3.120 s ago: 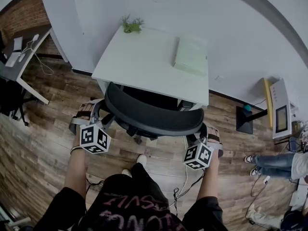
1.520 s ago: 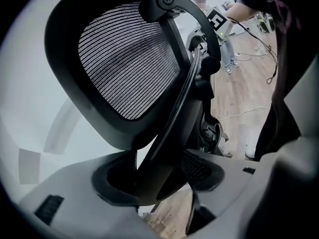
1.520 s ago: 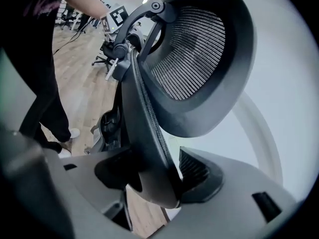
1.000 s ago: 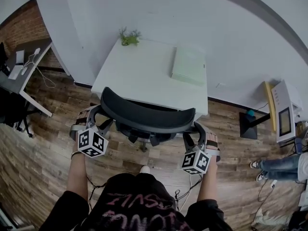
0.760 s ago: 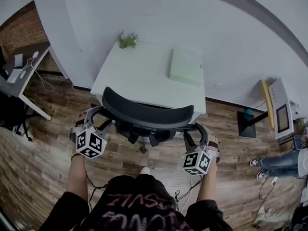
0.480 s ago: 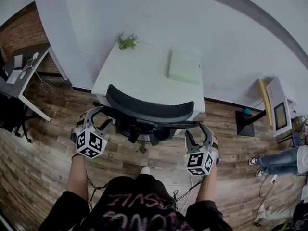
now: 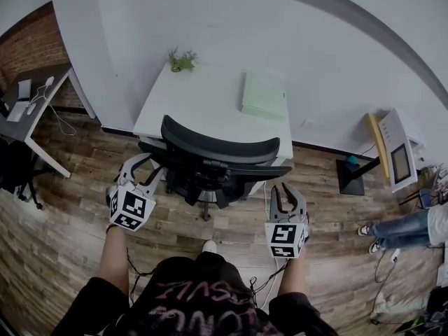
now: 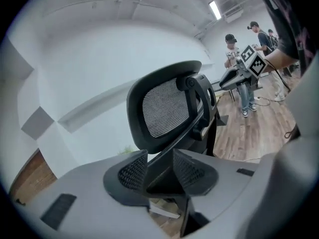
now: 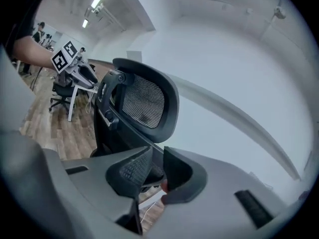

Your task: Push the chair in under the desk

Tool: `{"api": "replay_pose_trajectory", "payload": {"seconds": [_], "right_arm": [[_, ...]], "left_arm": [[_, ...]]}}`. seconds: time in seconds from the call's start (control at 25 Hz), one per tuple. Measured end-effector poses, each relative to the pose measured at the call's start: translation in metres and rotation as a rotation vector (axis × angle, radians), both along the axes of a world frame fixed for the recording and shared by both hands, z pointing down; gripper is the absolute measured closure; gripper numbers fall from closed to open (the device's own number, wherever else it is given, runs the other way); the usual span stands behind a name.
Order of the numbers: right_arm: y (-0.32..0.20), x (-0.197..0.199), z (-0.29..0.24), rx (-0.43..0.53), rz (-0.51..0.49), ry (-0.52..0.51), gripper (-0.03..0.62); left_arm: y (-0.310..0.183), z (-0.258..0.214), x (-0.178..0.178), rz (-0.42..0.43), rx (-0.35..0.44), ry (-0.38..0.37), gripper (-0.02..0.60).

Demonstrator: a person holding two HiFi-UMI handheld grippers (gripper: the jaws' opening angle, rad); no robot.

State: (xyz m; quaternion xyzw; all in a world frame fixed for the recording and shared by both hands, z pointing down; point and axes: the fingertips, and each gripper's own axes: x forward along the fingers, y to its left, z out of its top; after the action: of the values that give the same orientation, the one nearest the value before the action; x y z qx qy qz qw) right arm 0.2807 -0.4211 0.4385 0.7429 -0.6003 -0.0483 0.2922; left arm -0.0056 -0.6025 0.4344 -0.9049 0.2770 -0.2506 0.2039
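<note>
The black mesh-backed chair point(image 7: 217, 152) stands with its seat partly under the white desk point(image 7: 203, 100), backrest towards me. My left gripper point(image 7: 145, 168) sits just behind the chair's left armrest point(image 7: 154, 151). Its jaws are closing, and in the left gripper view point(image 8: 160, 161) the chair's dark frame point(image 8: 167, 108) shows through the gap, with neither pad pressing on it. My right gripper point(image 7: 285, 193) hangs a little back from the right armrest point(image 7: 269, 171), clear of it. In the right gripper view point(image 9: 157, 166) its jaws are closing to a narrow gap with nothing between them, facing the chair point(image 9: 144, 103).
On the desk lie a pale green box point(image 7: 264, 95) and a small plant point(image 7: 180, 60). Another desk point(image 7: 31, 100) stands far left. A stand with a screen point(image 7: 392, 156) and a person's legs point(image 7: 406, 226) are at the right. Cables trail on the wood floor point(image 7: 259, 278).
The chair has rolled further in under the desk. Both grippers have come off the armrests and their jaws have narrowed; the right one has drawn back towards me.
</note>
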Motion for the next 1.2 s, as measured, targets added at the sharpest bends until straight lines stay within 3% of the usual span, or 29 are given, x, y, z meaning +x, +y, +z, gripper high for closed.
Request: {"api": "replay_pose_trajectory", "payload": {"seconds": [0.24, 0.44, 0.72, 0.96, 1.2], "right_arm": [[0.02, -0.02, -0.009, 0.051, 0.053, -0.047, 0.555], [0.036, -0.037, -0.02, 0.107, 0.088, -0.104, 0.56], [0.057, -0.068, -0.032, 0.162, 0.083, -0.193, 0.562], [0.068, -0.083, -0.027, 0.148, 0.078, -0.23, 0.563], [0.074, -0.077, -0.026, 0.16, 0.093, -0.272, 0.563]], "left_arm": [[0.012, -0.016, -0.013, -0.017, -0.039, 0.146, 0.483], [0.028, -0.037, -0.03, -0.03, 0.0, 0.214, 0.555], [0.054, -0.057, -0.046, -0.009, -0.029, 0.313, 0.566], [0.068, -0.065, -0.049, -0.048, -0.148, 0.441, 0.566], [0.073, -0.061, -0.049, -0.069, -0.137, 0.427, 0.566]]}}
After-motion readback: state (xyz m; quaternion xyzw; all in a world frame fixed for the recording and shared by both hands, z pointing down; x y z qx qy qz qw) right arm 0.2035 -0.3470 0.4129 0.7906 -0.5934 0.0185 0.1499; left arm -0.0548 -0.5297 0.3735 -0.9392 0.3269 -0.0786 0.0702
